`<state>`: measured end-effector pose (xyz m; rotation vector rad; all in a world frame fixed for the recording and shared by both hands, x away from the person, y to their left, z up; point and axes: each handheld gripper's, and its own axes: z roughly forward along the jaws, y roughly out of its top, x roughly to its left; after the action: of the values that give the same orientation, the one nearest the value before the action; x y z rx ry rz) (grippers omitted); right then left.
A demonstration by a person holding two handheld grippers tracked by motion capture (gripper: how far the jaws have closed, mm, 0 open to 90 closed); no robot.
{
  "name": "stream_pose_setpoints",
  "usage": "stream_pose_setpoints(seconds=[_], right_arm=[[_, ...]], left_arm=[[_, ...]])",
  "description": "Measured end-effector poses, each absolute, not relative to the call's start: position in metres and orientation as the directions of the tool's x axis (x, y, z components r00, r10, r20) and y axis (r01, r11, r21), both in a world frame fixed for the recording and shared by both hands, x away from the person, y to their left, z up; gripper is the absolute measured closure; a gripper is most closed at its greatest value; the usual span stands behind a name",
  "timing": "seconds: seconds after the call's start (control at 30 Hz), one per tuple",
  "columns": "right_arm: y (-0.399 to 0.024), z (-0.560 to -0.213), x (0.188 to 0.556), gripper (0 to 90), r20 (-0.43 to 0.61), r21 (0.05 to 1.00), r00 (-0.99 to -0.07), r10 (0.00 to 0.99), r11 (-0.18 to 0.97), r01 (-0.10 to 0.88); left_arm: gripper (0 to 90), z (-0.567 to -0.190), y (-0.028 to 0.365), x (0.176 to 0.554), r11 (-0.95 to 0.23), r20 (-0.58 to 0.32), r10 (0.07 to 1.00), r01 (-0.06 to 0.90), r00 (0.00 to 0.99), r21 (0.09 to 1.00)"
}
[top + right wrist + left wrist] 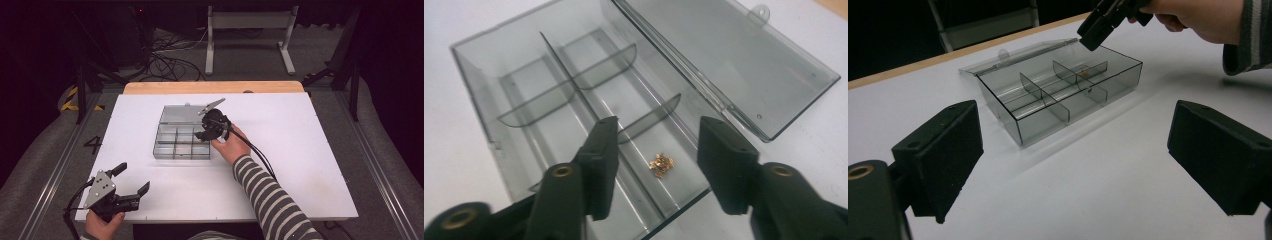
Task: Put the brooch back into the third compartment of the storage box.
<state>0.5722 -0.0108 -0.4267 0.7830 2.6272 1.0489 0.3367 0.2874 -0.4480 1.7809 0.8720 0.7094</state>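
My right tongs (654, 165) hang released over the clear compartment box (182, 137), jaws apart above a small gold piece (661, 165) lying in a near compartment. The box sits mid-bench (300, 165), lid open. My left tongs (132, 180) rest released, well apart.

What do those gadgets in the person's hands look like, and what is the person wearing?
Each hand holds a black tool with two blocky, flat-faced jaws. The left gripper carries a grey three-cornered plate on top and trails a black cable. The right gripper has a similar grey plate and a black cable running back along the forearm. Brass-coloured rivets sit at the jaw joints. The right arm wears a grey-and-white striped sleeve.
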Motion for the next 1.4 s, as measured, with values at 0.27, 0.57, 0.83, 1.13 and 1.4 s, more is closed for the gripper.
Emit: stream_pose_setpoints(seconds=[0.27,0.57,0.83,1.13,1.4], right_arm=[[-0.016,-0.412,0.559,33.7,0.004,0.715,-0.852,0.523,0.595,0.368],[-0.026,-0.396,0.547,19.7,0.014,0.729,-0.868,0.496,0.589,0.348],[-0.035,-0.386,0.534,13.8,-0.002,0.761,-0.874,0.486,0.567,0.313],[-0.044,-0.381,0.529,10.8,-0.009,0.777,-0.877,0.481,0.555,0.297],[-0.06,-0.375,0.518,5.7,-0.005,0.799,-0.876,0.483,0.529,0.287]], left_arm=[[8.3,-0.448,0.288,0.337,-0.257,0.081,0.817,0.236,0.571,0.937],[8.3,-0.448,0.288,0.337,-0.257,0.081,0.817,0.236,0.57,0.937],[8.2,-0.448,0.287,0.337,-0.257,0.081,0.818,0.235,0.57,0.937],[8.2,-0.448,0.288,0.337,-0.256,0.079,0.818,0.237,0.57,0.937],[8.0,-0.447,0.288,0.337,-0.255,0.079,0.819,0.237,0.568,0.938]])
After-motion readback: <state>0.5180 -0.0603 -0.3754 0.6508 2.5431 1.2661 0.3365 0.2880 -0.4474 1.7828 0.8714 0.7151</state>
